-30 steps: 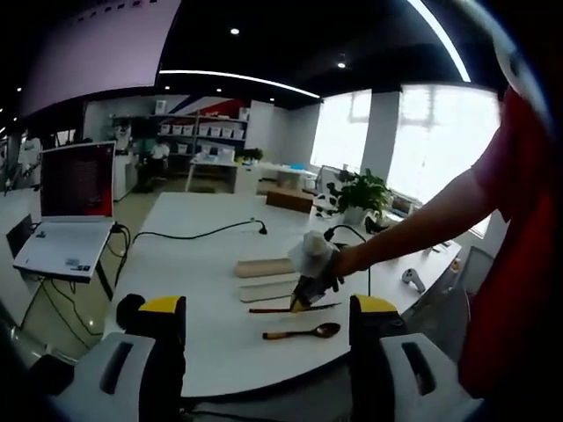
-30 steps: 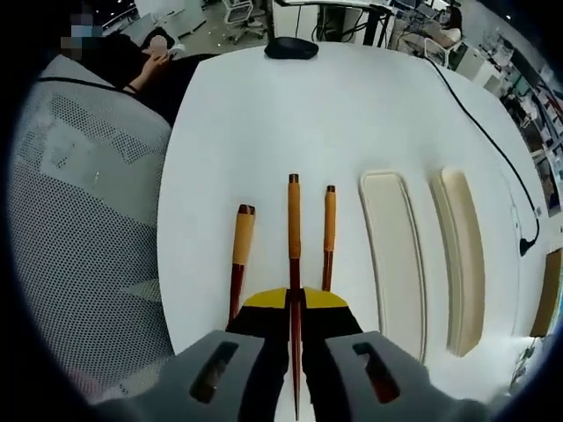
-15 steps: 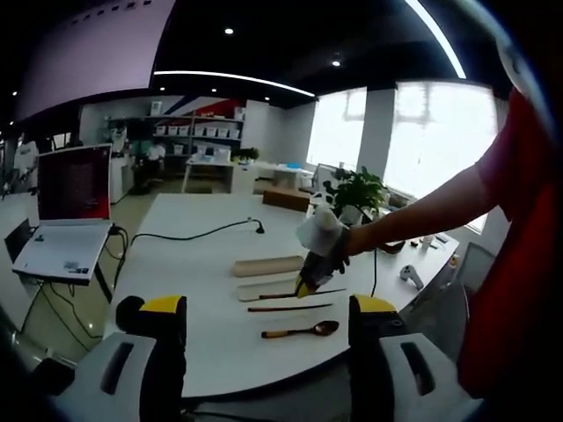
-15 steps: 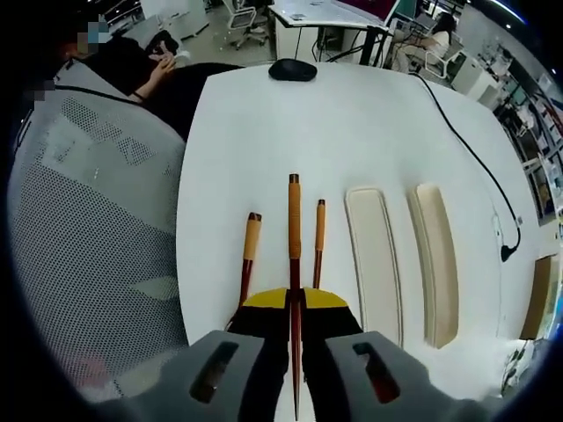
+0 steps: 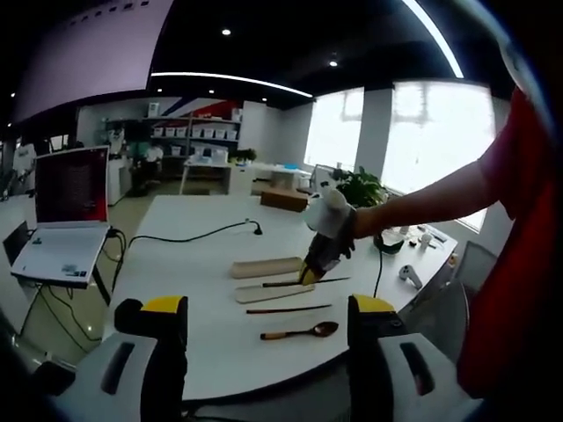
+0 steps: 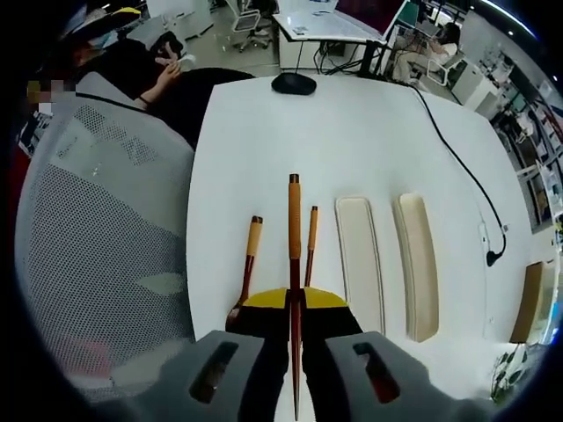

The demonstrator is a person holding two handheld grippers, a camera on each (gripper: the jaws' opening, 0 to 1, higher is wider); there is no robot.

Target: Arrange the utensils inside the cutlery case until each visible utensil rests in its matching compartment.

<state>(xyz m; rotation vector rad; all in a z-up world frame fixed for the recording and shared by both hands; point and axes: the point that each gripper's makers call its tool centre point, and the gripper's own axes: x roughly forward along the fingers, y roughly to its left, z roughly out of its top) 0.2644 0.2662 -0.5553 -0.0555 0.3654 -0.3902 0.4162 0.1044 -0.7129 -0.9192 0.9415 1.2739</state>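
Observation:
My right gripper (image 6: pixel 293 303) is shut on a dark red chopstick (image 6: pixel 293 230) with a tan handle, holding it above the white table (image 6: pixel 352 149). Below it lie a wooden spoon (image 6: pixel 247 264) and a second chopstick (image 6: pixel 310 242). To their right are two long case trays, one white (image 6: pixel 359 264) and one beige (image 6: pixel 418 264). In the left gripper view, the right gripper (image 5: pixel 318 260) hangs over the white tray (image 5: pixel 268 293) in a gloved hand, with the beige tray (image 5: pixel 266 266) behind. The spoon (image 5: pixel 299 331) and chopstick (image 5: pixel 288 309) lie nearer. My left gripper (image 5: pixel 268 309) is open, short of the table.
A black mouse (image 6: pixel 294 83) sits at the table's far end and a black cable (image 6: pixel 457 158) runs along its right side. A mesh chair (image 6: pixel 97 229) stands to the left. An open laptop (image 5: pixel 66 220) rests on a side table, and a potted plant (image 5: pixel 356 189) stands beyond.
My right gripper has risen with the chopstick and drifted over the trays, so the table things look smaller. The left gripper has stayed put.

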